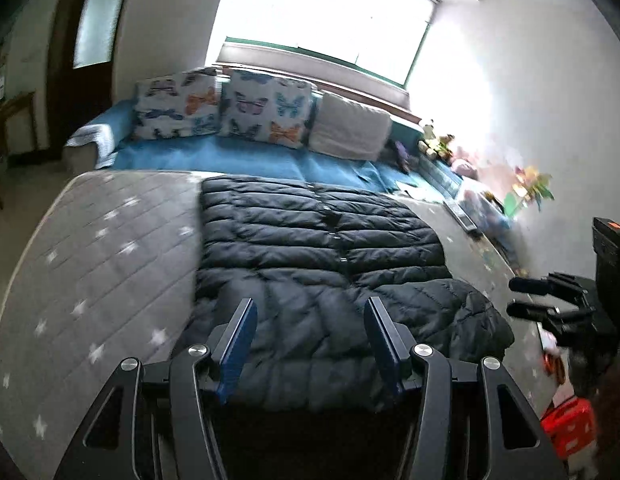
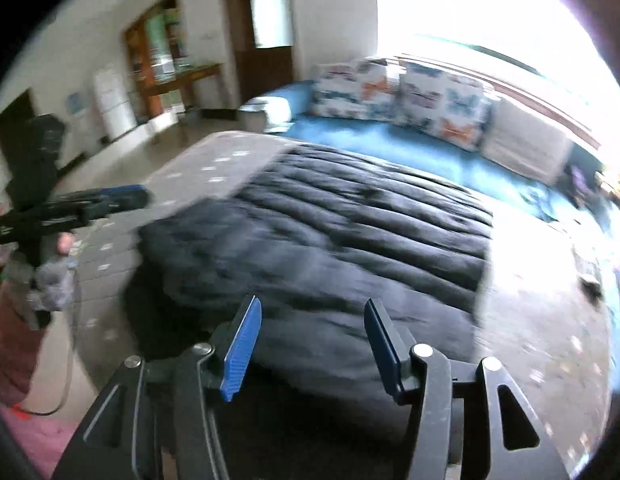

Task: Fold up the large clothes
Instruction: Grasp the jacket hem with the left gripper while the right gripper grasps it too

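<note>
The jaws of the left gripper [image 1: 310, 312] are seen spread wide, with nothing held between the blue ribbed pads [image 1: 236, 350], and they are poised above the near edge of the large black quilted puffer jacket [image 1: 310, 248]. The jaws of the right gripper [image 2: 310, 316] are likewise seen wide apart and empty, above the near part of the same jacket [image 2: 330, 240]; contact with the fabric cannot be made out in either view. The jacket is laid flat, front up, with its centre closure running away from the left wrist camera, and a bunched portion is seen at its near right side. It is spread on a grey quilted mattress cover printed with white stars [image 1: 90, 248], which is exposed on both sides of the garment. In the left wrist view, the right gripper [image 1: 526, 298] is seen beyond the jacket's right edge, its fingers apart. In the right wrist view, the left gripper [image 2: 126, 198] is seen off the jacket's left side, over the grey cover [image 2: 214, 160]. Beyond the jacket a blue-covered sofa [image 1: 238, 156] is placed under a bright window [image 1: 326, 12], and two butterfly-print cushions [image 1: 266, 108] and a plain white cushion [image 1: 350, 126] are propped along its back.
</note>
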`<state>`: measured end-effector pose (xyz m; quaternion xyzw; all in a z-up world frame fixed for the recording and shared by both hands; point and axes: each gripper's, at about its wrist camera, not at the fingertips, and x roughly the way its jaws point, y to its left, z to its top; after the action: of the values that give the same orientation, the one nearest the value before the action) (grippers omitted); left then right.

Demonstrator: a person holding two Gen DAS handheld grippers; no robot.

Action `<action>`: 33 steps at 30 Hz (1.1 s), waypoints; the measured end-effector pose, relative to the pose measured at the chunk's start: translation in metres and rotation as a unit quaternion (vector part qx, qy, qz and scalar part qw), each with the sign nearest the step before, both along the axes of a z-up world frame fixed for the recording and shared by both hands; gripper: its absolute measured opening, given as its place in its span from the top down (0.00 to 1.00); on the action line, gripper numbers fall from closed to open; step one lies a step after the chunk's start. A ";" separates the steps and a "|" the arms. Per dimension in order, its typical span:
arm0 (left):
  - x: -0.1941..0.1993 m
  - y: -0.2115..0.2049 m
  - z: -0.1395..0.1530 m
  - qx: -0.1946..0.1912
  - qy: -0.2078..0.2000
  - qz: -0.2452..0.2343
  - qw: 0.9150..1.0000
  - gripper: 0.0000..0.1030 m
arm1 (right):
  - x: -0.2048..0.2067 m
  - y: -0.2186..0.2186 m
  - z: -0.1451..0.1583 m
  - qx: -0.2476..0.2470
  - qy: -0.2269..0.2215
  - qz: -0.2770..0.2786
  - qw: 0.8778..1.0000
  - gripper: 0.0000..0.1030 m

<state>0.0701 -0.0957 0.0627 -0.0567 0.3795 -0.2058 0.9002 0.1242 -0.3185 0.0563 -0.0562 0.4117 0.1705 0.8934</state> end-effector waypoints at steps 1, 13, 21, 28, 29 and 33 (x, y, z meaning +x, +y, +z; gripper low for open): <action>0.010 -0.008 -0.002 0.006 0.006 -0.001 1.000 0.43 | 0.007 -0.012 -0.006 0.004 0.007 -0.017 1.000 0.43; 0.046 -0.032 -0.082 0.062 0.064 -0.029 0.996 0.43 | 0.020 -0.052 -0.088 0.043 0.057 -0.060 0.996 0.39; 0.042 -0.031 -0.115 0.084 0.060 -0.035 0.994 0.42 | 0.005 -0.055 -0.108 0.057 0.015 -0.053 0.997 0.38; 0.040 -0.033 -0.120 0.089 0.059 -0.045 0.993 0.42 | 0.001 -0.049 -0.105 0.042 0.002 -0.056 0.998 0.28; 0.039 -0.033 -0.120 0.091 0.055 -0.046 0.993 0.42 | 0.001 -0.048 -0.105 0.047 -0.002 -0.055 0.997 0.26; 0.037 -0.035 -0.113 0.101 0.051 -0.042 0.993 0.42 | 0.003 -0.038 -0.094 0.011 -0.003 -0.067 0.998 0.23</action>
<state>0.1066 -0.1308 -0.0504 0.0399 0.4461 -0.2013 0.8711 0.1269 -0.3563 -0.0372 -0.0187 0.4097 0.1143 0.9048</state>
